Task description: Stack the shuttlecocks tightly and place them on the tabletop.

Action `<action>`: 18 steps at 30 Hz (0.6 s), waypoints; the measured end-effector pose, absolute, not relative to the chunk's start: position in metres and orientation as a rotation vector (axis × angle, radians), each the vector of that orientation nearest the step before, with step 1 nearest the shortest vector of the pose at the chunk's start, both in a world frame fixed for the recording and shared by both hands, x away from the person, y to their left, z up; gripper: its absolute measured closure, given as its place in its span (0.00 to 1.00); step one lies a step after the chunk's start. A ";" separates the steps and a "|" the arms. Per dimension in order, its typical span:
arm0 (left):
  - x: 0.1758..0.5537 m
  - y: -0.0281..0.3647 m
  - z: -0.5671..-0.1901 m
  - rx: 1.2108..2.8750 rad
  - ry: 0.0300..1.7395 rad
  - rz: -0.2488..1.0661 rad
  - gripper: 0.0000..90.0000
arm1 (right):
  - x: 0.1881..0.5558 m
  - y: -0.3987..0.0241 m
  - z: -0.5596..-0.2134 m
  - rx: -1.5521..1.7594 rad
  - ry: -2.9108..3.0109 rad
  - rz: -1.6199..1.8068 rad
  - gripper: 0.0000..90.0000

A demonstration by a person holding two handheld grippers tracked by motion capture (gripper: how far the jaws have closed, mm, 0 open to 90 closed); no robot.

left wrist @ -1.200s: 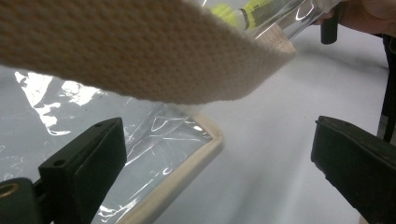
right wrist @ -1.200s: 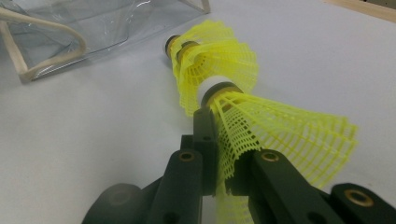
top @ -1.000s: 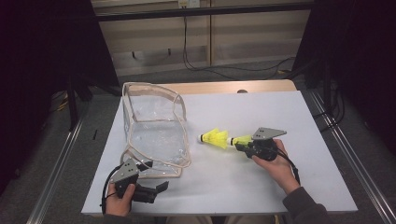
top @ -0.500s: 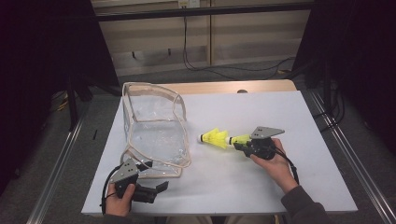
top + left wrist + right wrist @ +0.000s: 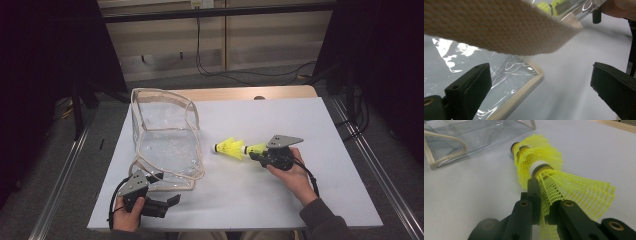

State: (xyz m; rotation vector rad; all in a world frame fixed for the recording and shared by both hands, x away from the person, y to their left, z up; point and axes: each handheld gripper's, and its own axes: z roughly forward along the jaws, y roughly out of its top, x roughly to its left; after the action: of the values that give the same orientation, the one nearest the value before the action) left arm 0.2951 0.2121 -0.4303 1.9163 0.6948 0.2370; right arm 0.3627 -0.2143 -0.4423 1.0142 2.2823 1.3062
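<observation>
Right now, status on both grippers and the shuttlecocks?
Right gripper shut on nested yellow shuttlecocks, skirt pinched. Left gripper open at clear bag corner, holding nothing. Bare table between shuttlecocks and bag.

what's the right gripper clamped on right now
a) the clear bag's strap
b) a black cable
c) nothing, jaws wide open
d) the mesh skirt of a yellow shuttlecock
d: in the right gripper view the right gripper has its black jaws pinched on the yellow net skirt of the nearest of the stacked shuttlecocks, well short of the clear bag.
</observation>
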 end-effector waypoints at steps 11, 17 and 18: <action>0.295 0.212 -0.430 1.917 0.694 0.238 0.03 | 0.365 -0.212 -0.443 1.018 2.280 1.305 0.94; 0.295 0.212 -0.430 1.917 0.692 0.239 0.04 | 0.366 -0.211 -0.443 1.015 2.283 1.308 0.94; 0.295 0.212 -0.430 1.917 0.693 0.238 0.03 | 0.367 -0.211 -0.443 1.015 2.283 1.307 0.94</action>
State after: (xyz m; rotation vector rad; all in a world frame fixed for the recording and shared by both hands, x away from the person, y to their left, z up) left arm 0.2952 0.2121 -0.4303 1.9171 0.6931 0.2382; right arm 0.3665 -0.2109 -0.4433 1.0151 2.2830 1.3072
